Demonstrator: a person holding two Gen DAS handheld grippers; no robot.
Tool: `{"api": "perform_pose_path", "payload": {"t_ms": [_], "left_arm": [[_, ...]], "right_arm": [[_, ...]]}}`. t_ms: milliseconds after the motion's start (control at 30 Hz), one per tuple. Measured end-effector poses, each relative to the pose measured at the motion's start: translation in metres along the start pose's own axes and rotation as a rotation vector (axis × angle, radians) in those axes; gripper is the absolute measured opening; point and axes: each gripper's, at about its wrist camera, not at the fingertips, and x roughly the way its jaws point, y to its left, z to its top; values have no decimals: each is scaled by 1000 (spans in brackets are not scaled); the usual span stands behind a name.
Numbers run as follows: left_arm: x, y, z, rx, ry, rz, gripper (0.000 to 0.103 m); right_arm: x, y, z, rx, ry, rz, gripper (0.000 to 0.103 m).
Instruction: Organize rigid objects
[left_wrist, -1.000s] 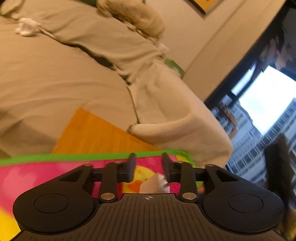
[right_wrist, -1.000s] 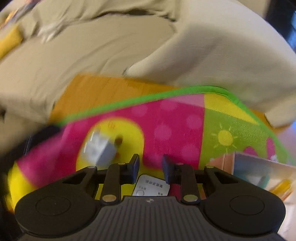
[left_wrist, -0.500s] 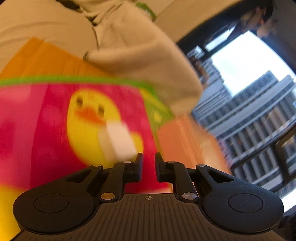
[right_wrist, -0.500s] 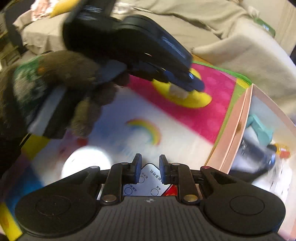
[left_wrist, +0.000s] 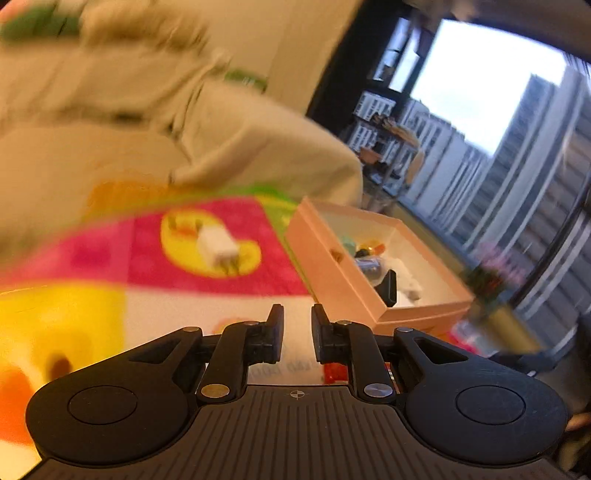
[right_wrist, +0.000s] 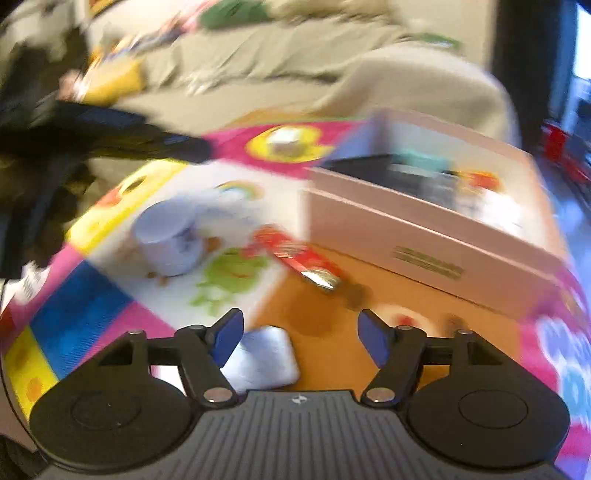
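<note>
Playmat (left_wrist: 221, 284), bright with pink, yellow and white panels, spreads across the floor in front of a beige sofa (left_wrist: 258, 147), and both views are smeared by motion. In the left wrist view a white charger plug (left_wrist: 218, 247) lies on the mat's yellow duck patch, well apart from the left gripper (left_wrist: 297, 321), whose jaws stand nearly together with only a narrow slit between them and nothing in it. To the right of the plug sits an open pink box (left_wrist: 332, 273), its inside holding a teal piece, a dark cylinder, a black block and something white, too blurred to name. Beyond it a large window (left_wrist: 498, 110) shows tower blocks. In the right wrist view a white cup (right_wrist: 170, 240) stands on the mat at left, with a red packet (right_wrist: 299, 254) lying just right of it and the pink box (right_wrist: 424, 236) further right. The right gripper (right_wrist: 301, 332) has just been opening: its blue-padded jaws are spread wide and grip nothing, while a pale, rounded-square object (right_wrist: 262, 358) lies on the mat just below the left pad, free of both.
</note>
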Motion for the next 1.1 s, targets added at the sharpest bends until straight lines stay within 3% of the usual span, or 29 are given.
{"api": "perform_pose_path", "payload": {"t_ms": [67,267,367,467,600,800,933,1100], "left_arm": [[7,-11,13,53,-2,84,18],[86,22,71,-171,90,207,18],[117,40,89,-203,116,326,19],[142,54,99,-211,159,375,19],[161,66,89,-351,261,272,20],[125,53,59,-367,343,130,19],[95,35,28,-414,388,43,19],[76,20,3,-455,407,-13,19]], "right_arm": [[-4,-17,-10,47,-42,-44,69],[1,-52,-34,196,-127,-80,69],[-4,-61,-39,240,-173,-55,72],[3,-65,-42,282,-177,-29,74],[6,-76,-43,351,-176,17,75],[6,-83,-46,405,-190,61,77],[9,-77,-44,371,-178,56,83],[14,-58,-38,270,-143,-5,90]]}}
